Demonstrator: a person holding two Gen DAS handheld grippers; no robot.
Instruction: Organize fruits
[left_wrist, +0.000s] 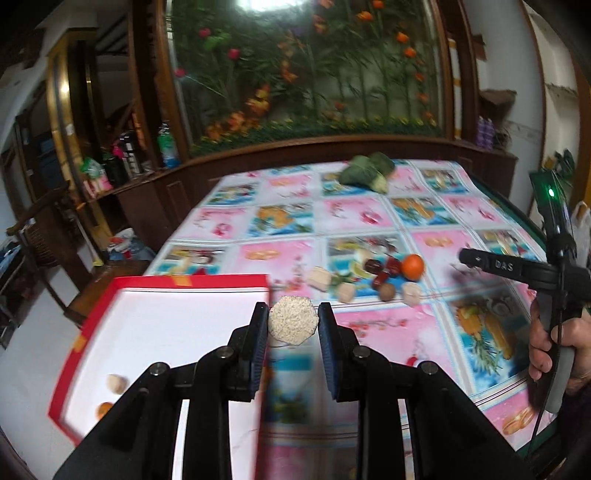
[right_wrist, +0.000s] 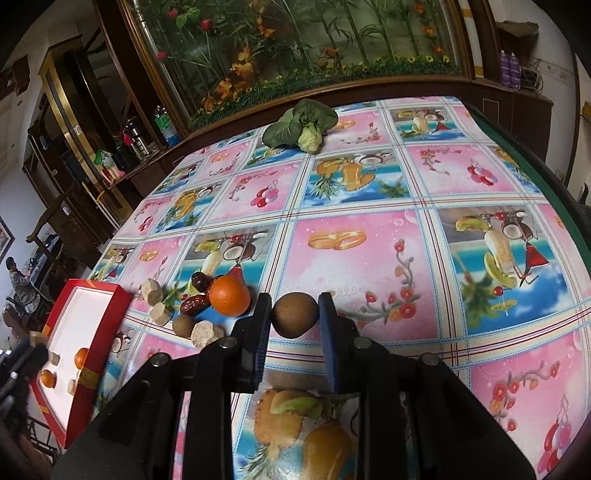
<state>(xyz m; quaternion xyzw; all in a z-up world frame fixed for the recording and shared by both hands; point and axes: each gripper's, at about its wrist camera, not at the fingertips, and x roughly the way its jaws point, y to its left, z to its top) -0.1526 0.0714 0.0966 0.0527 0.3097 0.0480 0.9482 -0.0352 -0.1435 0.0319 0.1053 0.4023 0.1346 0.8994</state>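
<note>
1. My left gripper (left_wrist: 293, 325) points forward and downward, raised over the desk (left_wrist: 369, 218) just past the right edge of the red box (left_wrist: 92, 325). Its two pads are clamped on a pale, grainy, many-sided cake (left_wrist: 291, 324), which hangs clear of the desk surface.
2. My right gripper (right_wrist: 295, 319) also tilts downward, low over the patterned cloth. Its pads press on both sides of a round brown fruit (right_wrist: 295, 314), and I cannot tell whether the fruit touches the cloth.
3. From the left wrist view my right hand (left_wrist: 554, 354) shows at the right edge, fingers wrapped round the grey handle, with the black tool above it carrying a green light.
4. The red box lies at the near left corner of the desk, white inside. In it are two small oranges (right_wrist: 81, 358) and a few pale cake pieces (right_wrist: 55, 359).
5. The loose pile sits between the box and my right gripper: an orange (right_wrist: 229, 295), dark red dates (right_wrist: 194, 304), a small brown fruit (right_wrist: 183, 325) and several pale cakes (right_wrist: 207, 333), all close together, some touching.
6. A leafy green vegetable (right_wrist: 299, 125) lies at the far edge of the desk, well apart from everything else.
</note>
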